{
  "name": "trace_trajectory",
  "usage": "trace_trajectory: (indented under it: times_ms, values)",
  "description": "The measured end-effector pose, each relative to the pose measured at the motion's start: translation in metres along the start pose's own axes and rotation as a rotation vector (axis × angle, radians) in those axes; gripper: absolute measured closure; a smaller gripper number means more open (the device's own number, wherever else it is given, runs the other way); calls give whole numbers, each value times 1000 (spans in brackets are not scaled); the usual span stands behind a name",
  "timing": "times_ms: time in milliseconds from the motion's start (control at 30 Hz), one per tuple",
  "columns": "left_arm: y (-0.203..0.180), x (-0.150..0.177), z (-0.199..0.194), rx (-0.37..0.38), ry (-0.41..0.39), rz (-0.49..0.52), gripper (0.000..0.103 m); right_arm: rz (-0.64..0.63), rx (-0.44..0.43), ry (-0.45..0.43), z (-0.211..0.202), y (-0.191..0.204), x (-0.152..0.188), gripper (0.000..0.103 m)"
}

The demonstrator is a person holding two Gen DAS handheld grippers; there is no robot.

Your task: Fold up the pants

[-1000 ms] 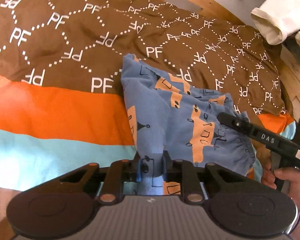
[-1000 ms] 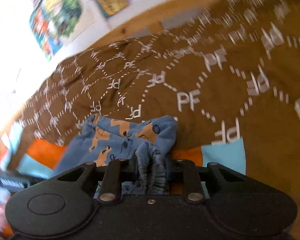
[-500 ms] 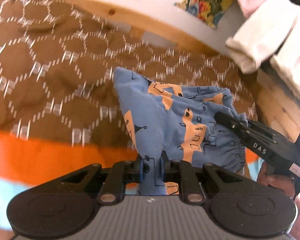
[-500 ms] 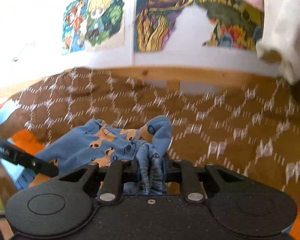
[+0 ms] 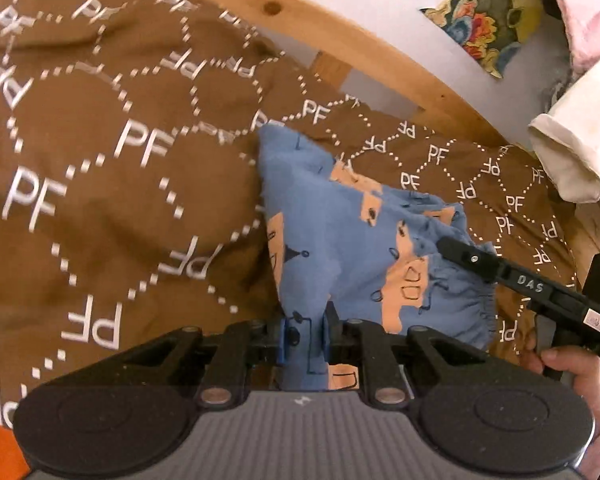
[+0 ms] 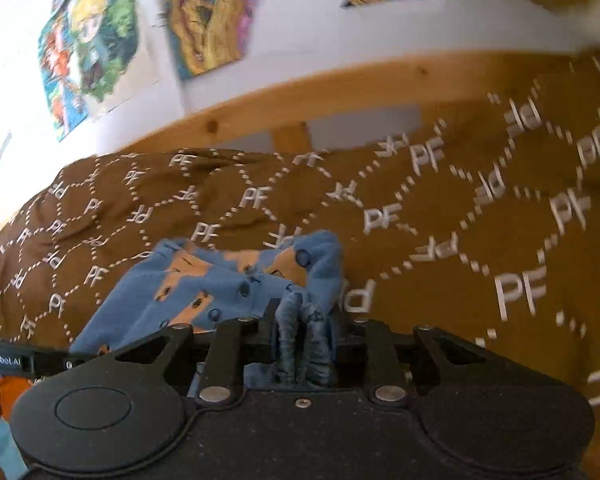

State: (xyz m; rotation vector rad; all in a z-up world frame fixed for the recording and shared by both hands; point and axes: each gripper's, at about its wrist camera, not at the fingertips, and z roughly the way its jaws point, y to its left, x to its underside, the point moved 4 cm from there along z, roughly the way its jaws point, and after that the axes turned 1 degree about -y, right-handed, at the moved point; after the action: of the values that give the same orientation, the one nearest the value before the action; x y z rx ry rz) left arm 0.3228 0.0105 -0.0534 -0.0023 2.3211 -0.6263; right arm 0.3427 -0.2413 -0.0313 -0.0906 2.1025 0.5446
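Left wrist view: blue pants (image 5: 352,240) with orange patches and small black drawings sit at centre frame, bunched over a brown bedspread (image 5: 100,168) printed with white "PF" letters in dotted hexagons. The left gripper (image 5: 304,338) at lower centre has a fold of the blue fabric between its two blue-padded fingers; the pads press on the cloth and the jaws are easing apart. The elastic waistband runs along the lower right edge of the pants.

Same view, right side: the right gripper (image 5: 446,245) reaches in from the right edge, its black finger marked "DAS" lying across the gathered waistband. A hand (image 5: 568,368) holds its grip at lower right.

Right wrist view: the right gripper (image 6: 302,316) at lower centre has a ruched twist of waistband fabric bunched between its fingers; the jaws are opening, cloth still pinched. The rest of the pants spreads to the left of centre on the bedspread. The left gripper's finger enters at the lower left edge.

Background: wooden bed frame (image 5: 340,24) curves along the top of the bedspread; coloured posters (image 6: 88,32) hang on the white wall above. A cream cloth (image 5: 572,144) hangs at upper right of the left view. An orange band of bedding (image 5: 0,456) shows at lower left.
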Motion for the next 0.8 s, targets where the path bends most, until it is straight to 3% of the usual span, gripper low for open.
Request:
trace_trajectory:
  times_ms: [100, 167, 233, 300, 367, 467, 567, 800]
  values:
    - [7, 3, 0, -15, 3, -8, 63, -8, -10, -8, -2, -4, 1, 68]
    - [10, 1, -1, -37, 2, -10, 48, -32, 13, -14, -3, -4, -1, 50]
    - [14, 1, -6, -55, -2, -22, 42, -45, 62, -33, -9, -3, -3, 33]
    - [14, 1, -14, -78, -14, -22, 35, -50, 102, -47, -14, -3, -3, 27]
    - [13, 2, -23, -118, -31, -8, 21, -65, 151, -59, -22, -5, -1, 16]
    - [2, 4, -39, -152, -72, 23, 6, -80, 198, -83, -36, -1, 5, 8]
    - [-13, 7, -55, -168, -124, 73, 0, -69, 217, -127, -57, 4, 10, 1]
    - [-54, 16, -84, -226, -230, 137, 0, -90, 244, -201, -111, 31, 20, 1]
